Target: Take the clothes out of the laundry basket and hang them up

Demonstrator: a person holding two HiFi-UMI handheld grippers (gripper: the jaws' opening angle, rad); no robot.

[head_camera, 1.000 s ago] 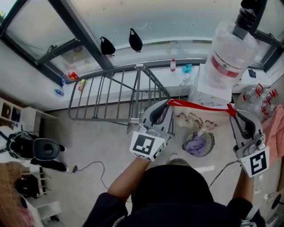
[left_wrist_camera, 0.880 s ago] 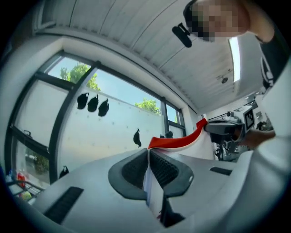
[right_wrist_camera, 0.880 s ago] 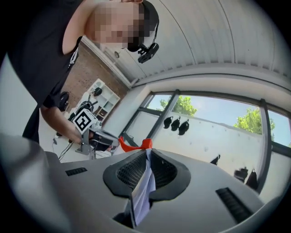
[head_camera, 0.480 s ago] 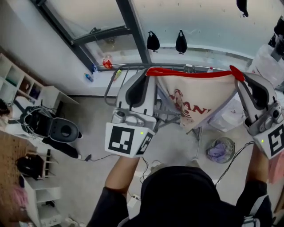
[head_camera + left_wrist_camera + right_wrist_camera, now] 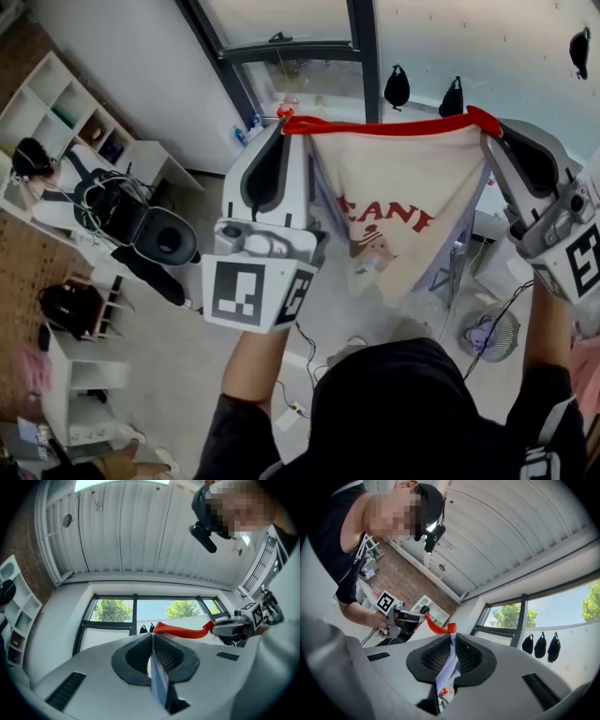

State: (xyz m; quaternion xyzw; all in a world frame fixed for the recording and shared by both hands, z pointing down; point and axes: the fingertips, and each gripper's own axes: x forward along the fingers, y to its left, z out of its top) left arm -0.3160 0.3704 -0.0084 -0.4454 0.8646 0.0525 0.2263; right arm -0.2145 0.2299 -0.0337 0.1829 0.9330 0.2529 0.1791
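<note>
A cream garment [image 5: 398, 211] with a red trimmed edge and red lettering is stretched out between my two grippers, held high in front of the window. My left gripper [image 5: 286, 127] is shut on its left corner, my right gripper [image 5: 489, 127] is shut on its right corner. In the left gripper view the white cloth [image 5: 158, 681] is pinched between the dark pads, and the red trim [image 5: 180, 631] runs over to the other gripper. In the right gripper view the cloth [image 5: 447, 667] is clamped the same way. The laundry basket [image 5: 492, 333], with purple clothes in it, stands on the floor at lower right.
A dark window frame [image 5: 361, 42] rises behind the garment, with two black items [image 5: 397, 86] hanging on the wall beside it. A white shelf unit [image 5: 66, 112] and a black chair [image 5: 141, 230] stand at left. Cables lie on the floor.
Both grippers have risen with the garment and swung toward the window. The drying rack that showed behind the cloth earlier has dropped out of sight behind it.
</note>
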